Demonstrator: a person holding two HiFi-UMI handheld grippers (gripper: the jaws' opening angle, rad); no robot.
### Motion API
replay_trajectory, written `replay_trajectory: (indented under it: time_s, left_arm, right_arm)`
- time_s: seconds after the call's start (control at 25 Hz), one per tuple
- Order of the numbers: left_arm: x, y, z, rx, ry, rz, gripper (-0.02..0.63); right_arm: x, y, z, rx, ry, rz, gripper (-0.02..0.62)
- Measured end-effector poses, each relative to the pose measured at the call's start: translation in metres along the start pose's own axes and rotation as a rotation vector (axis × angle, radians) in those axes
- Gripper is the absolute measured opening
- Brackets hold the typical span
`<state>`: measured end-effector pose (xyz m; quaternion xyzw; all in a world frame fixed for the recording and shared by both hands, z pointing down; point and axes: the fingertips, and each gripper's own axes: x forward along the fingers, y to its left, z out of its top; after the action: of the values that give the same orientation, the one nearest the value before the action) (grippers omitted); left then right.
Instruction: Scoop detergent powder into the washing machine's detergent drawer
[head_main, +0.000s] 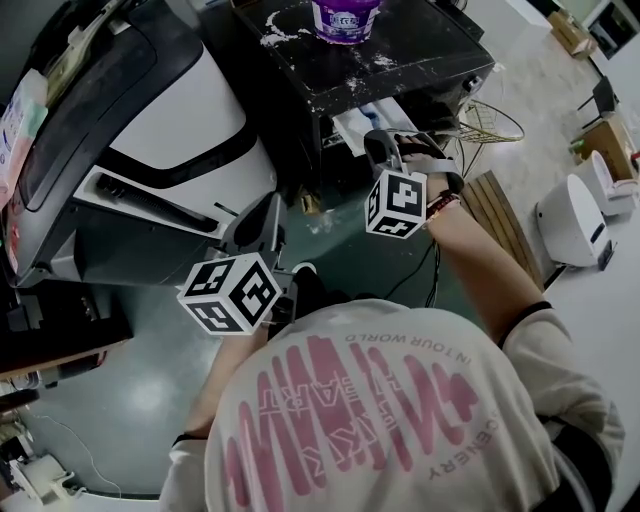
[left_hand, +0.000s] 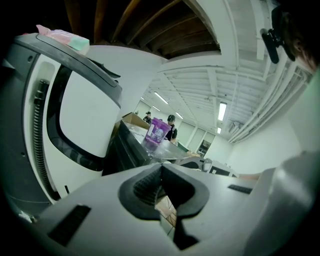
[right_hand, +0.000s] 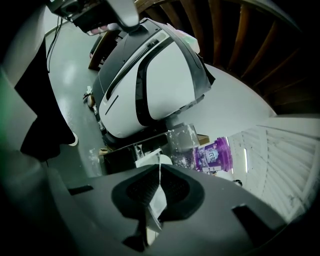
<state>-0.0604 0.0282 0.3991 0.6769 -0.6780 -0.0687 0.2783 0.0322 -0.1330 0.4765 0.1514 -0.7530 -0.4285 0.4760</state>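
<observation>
A purple detergent tub (head_main: 345, 18) stands on a black table (head_main: 420, 50) dusted with spilled white powder. It also shows in the left gripper view as the tub (left_hand: 157, 131) and in the right gripper view as the tub (right_hand: 215, 155). My right gripper (right_hand: 160, 172) is shut on the thin white handle of a clear plastic scoop (right_hand: 181, 144), held up in front of the tub. In the head view the right gripper (head_main: 377, 142) reaches toward the table's front edge. My left gripper (left_hand: 161, 172) is shut and empty, beside the white and black washing machine (head_main: 170, 130). I cannot make out the drawer.
A white appliance (head_main: 572, 220) sits on the floor at the right, with wooden slats (head_main: 495, 210) and cables beside it. Cardboard boxes (head_main: 610, 145) stand further right. The person's white printed shirt (head_main: 380, 420) fills the bottom of the head view.
</observation>
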Motion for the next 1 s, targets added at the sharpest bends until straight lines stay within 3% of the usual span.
replay_trajectory:
  time_s: [0.4, 0.52, 0.6, 0.8, 1.0]
  left_arm:
    - [-0.007, -0.007, 0.005, 0.004, -0.025, 0.003, 0.003]
    - [-0.008, -0.01, 0.006, 0.008, -0.028, -0.003, 0.003]
    - [-0.009, -0.011, 0.005, 0.006, -0.031, -0.006, 0.003]
    - [-0.012, -0.01, 0.005, 0.007, -0.032, -0.006, 0.003]
    - [-0.014, -0.009, 0.006, 0.008, -0.029, -0.007, 0.003]
  right_arm:
    - [-0.013, -0.014, 0.001, -0.018, -0.007, -0.044, 0.005]
    - [-0.016, -0.019, 0.0, 0.058, -0.016, -0.043, 0.006]
    - [-0.016, -0.018, -0.004, 0.238, -0.027, 0.006, 0.006]
    - [-0.014, -0.009, -0.02, 0.83, -0.049, 0.16, 0.006]
    - [-0.014, -0.007, -0.026, 1.258, -0.102, 0.223, 0.006]
